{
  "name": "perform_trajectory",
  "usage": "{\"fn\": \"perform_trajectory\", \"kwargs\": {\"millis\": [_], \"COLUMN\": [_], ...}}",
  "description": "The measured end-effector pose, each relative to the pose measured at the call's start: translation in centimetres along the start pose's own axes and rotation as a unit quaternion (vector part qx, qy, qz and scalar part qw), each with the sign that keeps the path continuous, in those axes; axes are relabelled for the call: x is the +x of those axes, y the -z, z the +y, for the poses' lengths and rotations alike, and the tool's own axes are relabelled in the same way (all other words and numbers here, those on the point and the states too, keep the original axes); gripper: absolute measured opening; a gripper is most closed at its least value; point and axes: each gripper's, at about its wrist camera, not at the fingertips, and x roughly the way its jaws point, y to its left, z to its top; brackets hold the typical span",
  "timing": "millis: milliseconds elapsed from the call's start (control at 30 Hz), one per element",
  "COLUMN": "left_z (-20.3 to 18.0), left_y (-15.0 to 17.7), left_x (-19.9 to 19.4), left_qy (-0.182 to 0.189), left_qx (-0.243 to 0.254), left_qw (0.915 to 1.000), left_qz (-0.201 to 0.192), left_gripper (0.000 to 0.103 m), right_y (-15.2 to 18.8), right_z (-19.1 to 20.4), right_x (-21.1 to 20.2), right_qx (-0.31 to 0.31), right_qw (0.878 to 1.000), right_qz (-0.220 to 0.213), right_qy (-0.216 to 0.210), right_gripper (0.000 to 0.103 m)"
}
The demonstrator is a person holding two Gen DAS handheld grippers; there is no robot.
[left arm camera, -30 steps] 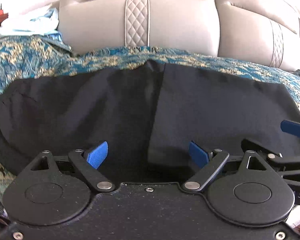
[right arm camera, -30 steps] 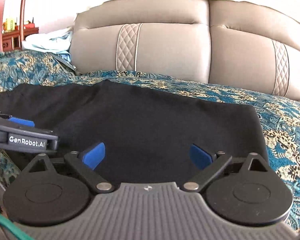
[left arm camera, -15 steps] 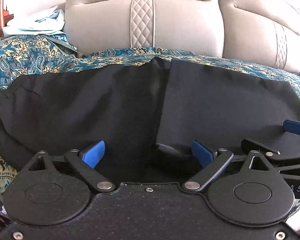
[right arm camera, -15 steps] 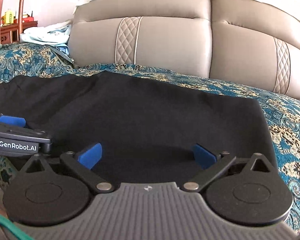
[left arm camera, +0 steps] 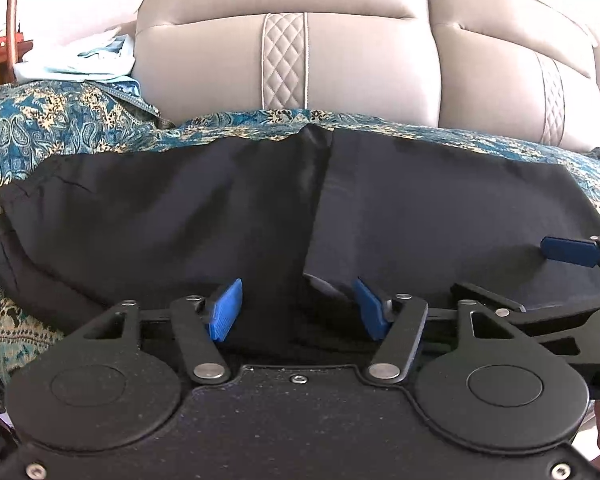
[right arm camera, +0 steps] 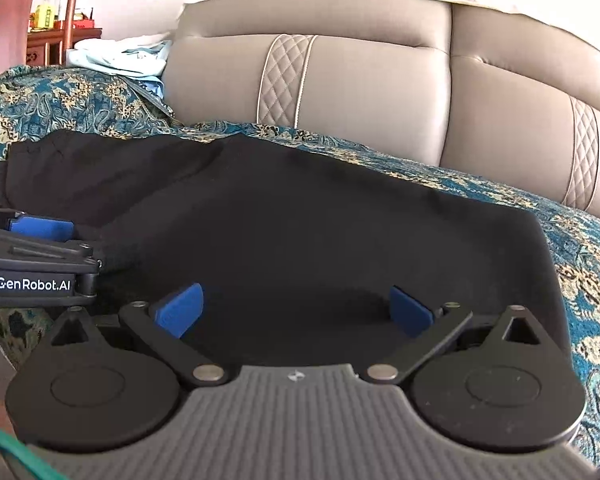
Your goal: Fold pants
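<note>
Left gripper (left arm camera: 298,306): black frame w/ blue pads, jaws spread wide, nothing between them pinched; sits low at near edge of the black fabric pants (left arm camera: 180,220). Right-side pad is just beside a lifted near corner of the upper pant layer; contact can't be told. Also seen from the side in right-wrist view (right arm camera: 40,228), at far left, "GenRobot.AI" label on its body.
Right gripper (right arm camera: 296,312): same black frame, blue pads, grey ribbed body behind; jaws spread wide, over the pants' near hem, gripping nothing. Shows in left-wrist view at right edge (left arm camera: 568,250).
Grippers vs each other: side by side along near edge, left one to the left, near but apart.
Pants: dark, laid flat across the teal-and-gold paisley bed cover (left arm camera: 60,128); in left view two panels meet along a vertical seam/overlap running away from the cam, right panel lying atop left. In right view (right arm camera: 320,220) surface mostly smooth, right corner rounded, cover visible beyond it.
Cover: spreads left, right & behind pants (right arm camera: 580,248).
Far: beige padded leather headboard w/ quilted diamond strips (left arm camera: 340,60); pale blue crumpled cloth (left arm camera: 80,60) at far left on the cover; reddish wooden furniture (right arm camera: 52,44) w/ small items, far left bkgd.
</note>
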Motion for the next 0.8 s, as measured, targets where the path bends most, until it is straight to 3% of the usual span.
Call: {"fn": "perform_trajectory", "kwargs": {"millis": [500,800], "left_z": [-0.3,2.3], "left_y": [0.2,-1.9], "left_x": [-0.2,-0.9], "left_qy": [-0.009,-0.013], "left_qx": [0.002,-0.018], "left_qw": [1.0000,0.9995], "left_qz": [0.004,0.021], "left_gripper": [0.064,0.080], "right_y": [0.5,0.0], "right_z": [0.6,0.6], "right_x": [-0.3,-1.0], "right_qx": [-0.008,0.019], "right_qw": [1.000,0.999], "right_qz": [-0.009,-0.032], "right_qy": [-0.022,-0.024], "right_gripper": [0.103,0.103]}}
